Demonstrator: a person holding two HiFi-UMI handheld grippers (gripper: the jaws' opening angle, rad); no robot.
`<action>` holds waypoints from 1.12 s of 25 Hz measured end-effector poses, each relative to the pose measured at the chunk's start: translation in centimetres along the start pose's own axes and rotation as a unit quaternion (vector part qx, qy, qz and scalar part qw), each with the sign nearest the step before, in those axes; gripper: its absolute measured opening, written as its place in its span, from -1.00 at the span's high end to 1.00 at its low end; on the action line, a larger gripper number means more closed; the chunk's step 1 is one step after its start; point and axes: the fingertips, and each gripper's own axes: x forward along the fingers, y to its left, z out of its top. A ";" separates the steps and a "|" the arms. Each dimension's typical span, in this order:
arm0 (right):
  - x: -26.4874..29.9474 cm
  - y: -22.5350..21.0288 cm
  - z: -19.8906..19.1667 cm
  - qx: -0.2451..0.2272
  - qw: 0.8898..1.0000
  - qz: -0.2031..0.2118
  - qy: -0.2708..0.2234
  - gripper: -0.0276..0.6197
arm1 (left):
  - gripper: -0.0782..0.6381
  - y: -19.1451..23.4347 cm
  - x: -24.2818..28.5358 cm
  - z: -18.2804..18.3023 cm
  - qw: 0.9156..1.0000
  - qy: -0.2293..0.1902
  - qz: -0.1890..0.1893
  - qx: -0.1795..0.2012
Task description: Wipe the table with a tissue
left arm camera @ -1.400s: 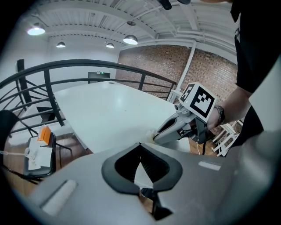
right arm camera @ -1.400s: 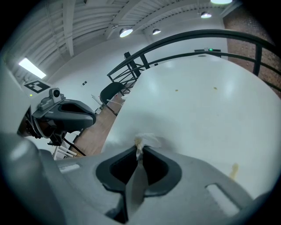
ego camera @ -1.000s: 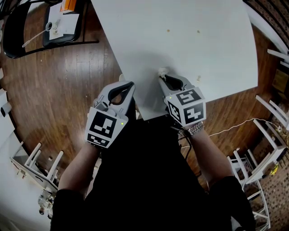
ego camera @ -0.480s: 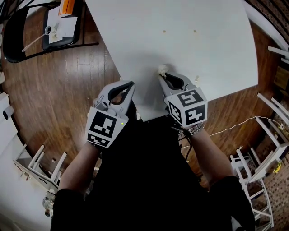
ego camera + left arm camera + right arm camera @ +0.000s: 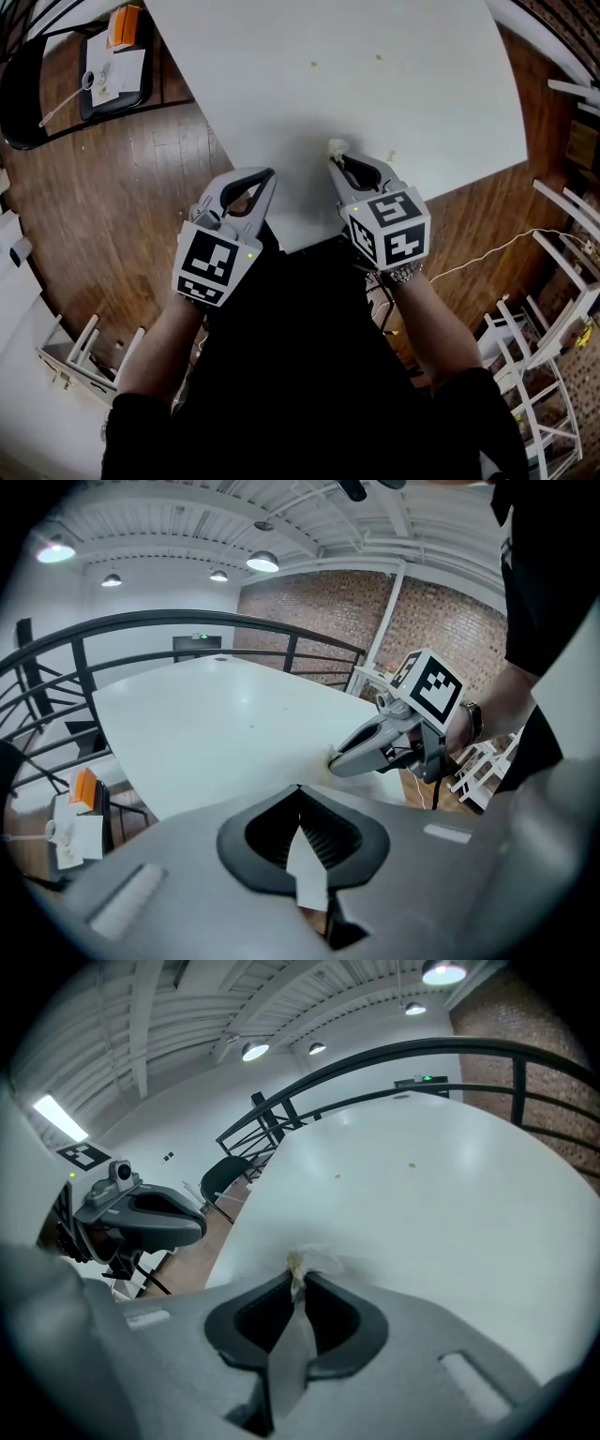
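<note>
A white table [image 5: 394, 103] fills the upper middle of the head view. My right gripper [image 5: 334, 155] rests on it near the front edge, shut on a small crumpled white tissue [image 5: 336, 146] that sticks out past the tips. In the right gripper view the tissue [image 5: 317, 1260] is pinched between the jaws of that gripper [image 5: 298, 1281] and touches the tabletop. My left gripper [image 5: 271, 174] hovers at the table's front left edge, shut and holding nothing. In the left gripper view, my left gripper [image 5: 300, 794] has its jaws closed together. A few crumbs [image 5: 313, 65] lie farther back.
A black chair [image 5: 28, 103] holding papers [image 5: 117, 75] and an orange item stands on the wooden floor at the far left. White stools [image 5: 553, 328] stand at the right and lower left. A white cable [image 5: 487, 255] runs over the floor. A dark railing [image 5: 394, 1058] curves behind the table.
The table has slid left in the head view as the camera turned. The right gripper with the tissue sits slightly nearer the crumb on its right. The left gripper is about where it was.
</note>
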 end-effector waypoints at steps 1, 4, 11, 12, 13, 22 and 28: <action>-0.2 -0.2 -0.1 0.002 1.000 -0.002 -0.001 0.83 | 0.75 -0.1 0.2 0.1 1.000 0.000 -0.002 0.002; -1.0 -1.0 -0.7 0.011 1.000 -0.008 -0.003 0.83 | 0.75 -0.7 0.9 0.5 1.000 0.001 -0.008 0.008; -2.9 -3.0 -2.1 0.030 0.999 -0.026 -0.006 0.83 | 0.75 -2.3 2.5 1.8 0.999 -0.003 -0.024 0.023; -3.1 -3.3 -2.3 0.031 0.999 -0.028 -0.006 0.83 | 0.75 -2.5 2.8 1.9 0.999 -0.004 -0.025 0.024; -3.4 -3.6 -2.5 0.032 0.999 -0.030 -0.006 0.83 | 0.75 -2.8 3.0 2.1 0.999 -0.004 -0.026 0.026; -4.8 -5.6 -4.0 0.046 0.998 -0.040 0.001 0.83 | 0.75 -4.6 4.5 3.0 0.999 -0.002 -0.034 0.036; -5.2 -6.4 -4.6 0.049 0.998 -0.043 0.011 0.83 | 0.75 -5.3 5.0 3.4 0.999 0.000 -0.035 0.038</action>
